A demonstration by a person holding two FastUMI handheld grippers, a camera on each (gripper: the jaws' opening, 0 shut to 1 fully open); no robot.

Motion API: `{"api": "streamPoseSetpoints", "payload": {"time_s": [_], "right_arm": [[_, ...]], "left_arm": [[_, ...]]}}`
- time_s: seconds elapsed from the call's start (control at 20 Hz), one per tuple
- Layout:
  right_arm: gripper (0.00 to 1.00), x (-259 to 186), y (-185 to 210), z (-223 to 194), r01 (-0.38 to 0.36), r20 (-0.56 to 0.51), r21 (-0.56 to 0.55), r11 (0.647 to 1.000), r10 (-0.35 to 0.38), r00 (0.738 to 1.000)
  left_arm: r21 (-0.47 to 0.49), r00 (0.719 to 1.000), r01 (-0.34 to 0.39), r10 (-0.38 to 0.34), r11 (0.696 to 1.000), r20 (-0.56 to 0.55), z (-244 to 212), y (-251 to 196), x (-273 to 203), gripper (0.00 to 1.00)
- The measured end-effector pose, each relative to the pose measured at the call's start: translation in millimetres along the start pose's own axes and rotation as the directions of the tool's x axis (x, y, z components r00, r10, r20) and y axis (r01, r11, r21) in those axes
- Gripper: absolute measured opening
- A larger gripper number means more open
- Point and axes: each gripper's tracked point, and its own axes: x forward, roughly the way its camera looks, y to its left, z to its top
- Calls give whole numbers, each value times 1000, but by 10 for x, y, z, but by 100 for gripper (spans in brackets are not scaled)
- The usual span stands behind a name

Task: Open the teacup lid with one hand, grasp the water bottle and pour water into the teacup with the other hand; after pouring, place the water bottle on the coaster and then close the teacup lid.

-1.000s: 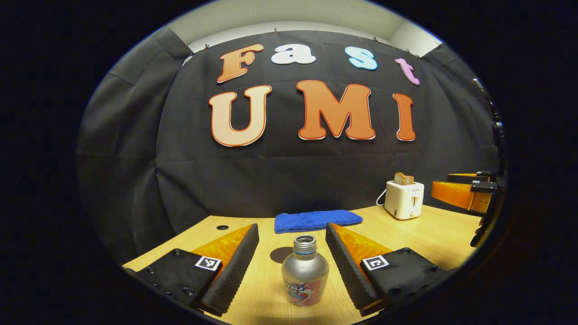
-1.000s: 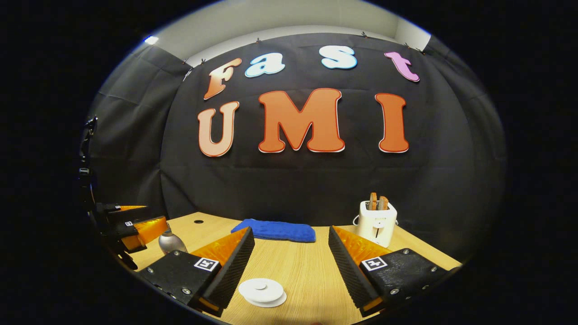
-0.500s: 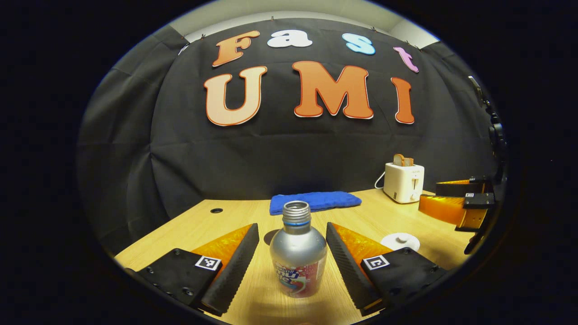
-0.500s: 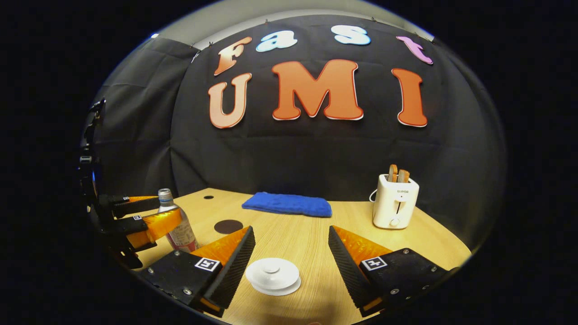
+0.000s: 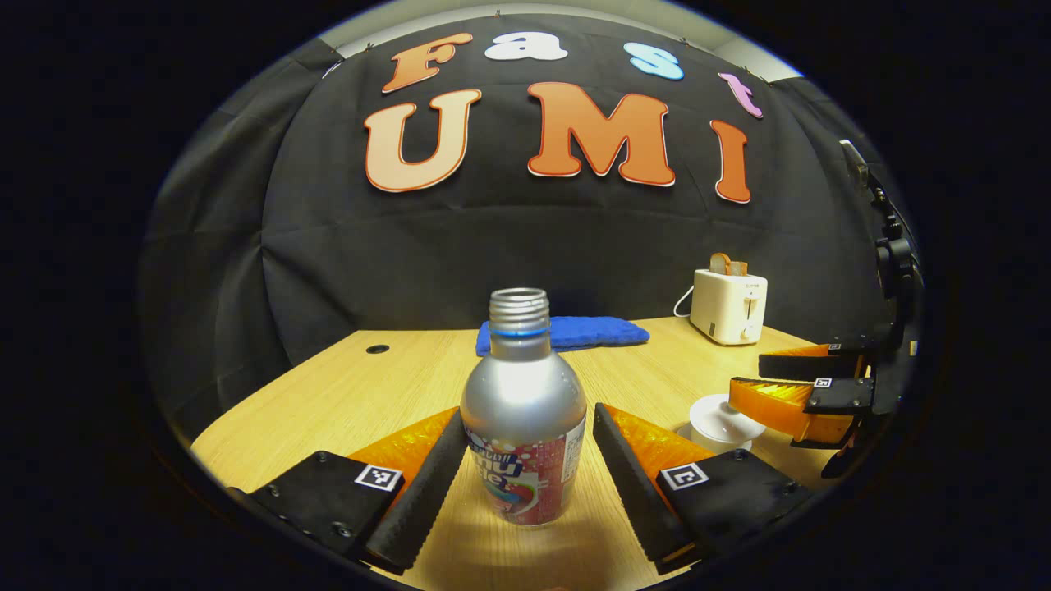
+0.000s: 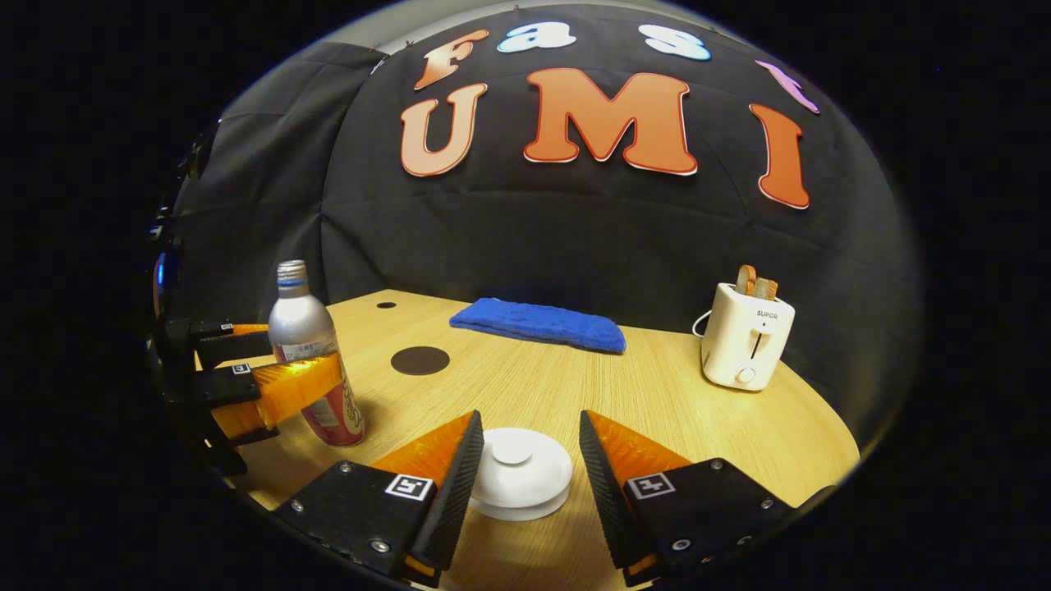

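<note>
Left tongs (image 5: 525, 484) low over the wooden surface (image 5: 361, 394), spread, with the water bottle (image 5: 524, 419) standing upright between the two fingers; left finger looks to be at or just off the bottle's side, right finger shows a clear gap, so not pinching. Bottle is silver, uncapped, printed label round its lower half. In the right gripper view the same bottle (image 6: 312, 361) stands at the left of the surface with the left tongs (image 6: 279, 386) flanking it. Right tongs (image 6: 525, 476) spread on either side of the white teacup lid (image 6: 519, 469); lid sits on the teacup, knob up. Fingers close to the lid's rim on both sides, contact not certain. From the left gripper view the right tongs (image 5: 780, 390) hang just over the white teacup (image 5: 716, 423) at far right. Dark round coaster (image 6: 419, 360) lies flat behind the bottle, apart from it. Blue folded cloth (image 6: 538, 326) at the back edge of the surface. White toaster (image 6: 747, 336) with bread slices in its slots at back right.
</note>
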Motion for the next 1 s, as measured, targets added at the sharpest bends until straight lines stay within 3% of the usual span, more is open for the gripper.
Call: {"api": "streamPoseSetpoints", "payload": {"time_s": [0.1,0.15,0.2,0.25,0.3,0.4,0.45,0.5,0.6,0.75,0.8,0.85,0.9,0.95,1.0], "right_arm": [[65,30,31,-66,-7,-19,-4,1000,7,1000],[63,38,50,-103,-10,-30,1,1000,11,999],[60,48,63,-113,-16,-35,5,1000,16,999],[57,64,77,-118,-18,-37,2,1000,18,999],[55,53,90,-121,-21,-32,-3,1000,21,999],[52,70,111,-102,-25,-25,-22,999,24,999],[45,77,106,-91,-20,-21,-32,999,19,1000],[47,81,71,-68,-9,-11,-40,999,8,1000],[42,114,99,-87,-21,-17,-43,999,21,1000],[31,137,140,-73,-39,-19,-45,998,38,999],[29,132,138,-82,-42,-20,-51,998,41,999],[29,142,141,-76,-43,-18,-55,998,42,999],[23,148,146,-86,-46,-20,-56,997,45,999],[25,145,140,-72,-48,-18,-59,997,47,999],[24,137,145,-71,-47,-18,-59,997,46,999]], "left_arm": [[-13,1000,5,-6,1000,-24,-106,4,24,99],[-16,999,6,-6,1000,-35,-142,7,34,94],[-18,999,8,-9,1000,-40,-168,16,31,98],[-20,999,8,-9,1000,-47,-186,14,30,94],[-19,998,10,-11,1000,-56,-243,15,42,99],[-15,998,9,-10,1000,-68,-294,17,47,99],[-12,998,10,-11,1000,-70,-298,15,49,94],[-8,997,12,-12,1000,-73,-313,7,45,94],[2,997,17,-17,1000,-77,-326,-14,64,99],[6,997,14,-14,1000,-70,-295,-9,72,98],[7,998,13,-13,1000,-68,-301,-8,74,94],[9,998,6,-5,1000,-65,-288,10,67,97],[0,998,4,-4,1000,-63,-279,21,68,96],[3,998,4,-4,1000,-64,-283,21,74,88],[3,998,4,-4,1000,-61,-279,17,77,88]]}}
